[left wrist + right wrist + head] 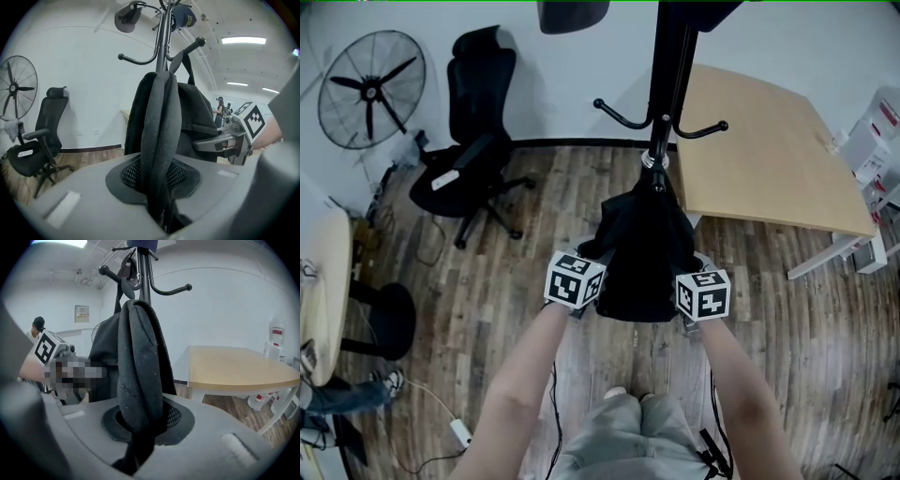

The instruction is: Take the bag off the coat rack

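Note:
A black bag (645,253) hangs by its strap from a hook of the black coat rack (666,84). In the head view my left gripper (586,302) is at the bag's left edge and my right gripper (689,309) at its right edge. The left gripper view shows a thick fold of the bag (159,140) pinched between the jaws, with the rack's hooks (159,42) above. The right gripper view shows the other edge of the bag (138,376) squeezed between its jaws, below the rack (143,273). Both grippers are shut on the bag.
A light wooden table (764,155) stands right behind the rack. A black office chair (469,141) and a floor fan (370,89) are at the left. A cap (184,16) hangs on the rack's top. A power strip and cables (459,431) lie on the floor by my feet.

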Demonstrator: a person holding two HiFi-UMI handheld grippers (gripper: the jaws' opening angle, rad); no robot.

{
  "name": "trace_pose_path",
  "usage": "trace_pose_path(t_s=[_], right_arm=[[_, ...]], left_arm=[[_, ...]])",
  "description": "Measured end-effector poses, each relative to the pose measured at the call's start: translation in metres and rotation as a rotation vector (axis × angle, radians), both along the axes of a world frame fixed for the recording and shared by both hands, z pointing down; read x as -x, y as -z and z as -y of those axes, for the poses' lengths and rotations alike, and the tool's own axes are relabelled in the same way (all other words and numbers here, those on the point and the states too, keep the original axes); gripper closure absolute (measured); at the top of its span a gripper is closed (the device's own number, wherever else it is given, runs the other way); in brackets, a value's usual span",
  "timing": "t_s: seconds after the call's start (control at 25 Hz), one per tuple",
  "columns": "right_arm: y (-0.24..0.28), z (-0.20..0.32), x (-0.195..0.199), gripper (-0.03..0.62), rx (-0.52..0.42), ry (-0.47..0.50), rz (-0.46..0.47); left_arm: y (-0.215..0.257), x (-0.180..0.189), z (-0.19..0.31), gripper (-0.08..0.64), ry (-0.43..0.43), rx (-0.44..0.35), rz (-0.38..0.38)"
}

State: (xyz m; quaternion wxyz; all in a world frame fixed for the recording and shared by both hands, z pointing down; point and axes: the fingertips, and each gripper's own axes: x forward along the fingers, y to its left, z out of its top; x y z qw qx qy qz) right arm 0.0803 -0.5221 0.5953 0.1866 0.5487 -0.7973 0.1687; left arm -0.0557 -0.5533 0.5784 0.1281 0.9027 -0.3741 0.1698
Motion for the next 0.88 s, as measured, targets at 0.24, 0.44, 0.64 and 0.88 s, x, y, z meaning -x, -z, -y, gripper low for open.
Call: trace_pose_path(t_s=[0.24, 0.44, 0.64, 0.88], right_arm=[[0.006, -0.02, 0.004, 0.545, 0.031, 0.012, -0.003], [0.014, -0.033, 0.009, 0.546, 0.042, 0.031, 0.0], [0.022, -0.047, 0.013, 0.548, 0.047, 0.064, 0.0], [0.031, -0.059, 0.019, 0.548, 0.062, 0.095, -0.036]], left_arm=[[0.009, 0.004, -0.021, 0.466, -0.004, 0.027, 0.002], [0.018, 0.009, -0.036, 0.466, 0.013, 0.04, -0.003], [0.029, 0.014, -0.053, 0.466, 0.027, 0.043, -0.008], [0.039, 0.021, -0.069, 0.466, 0.054, 0.054, -0.017]])
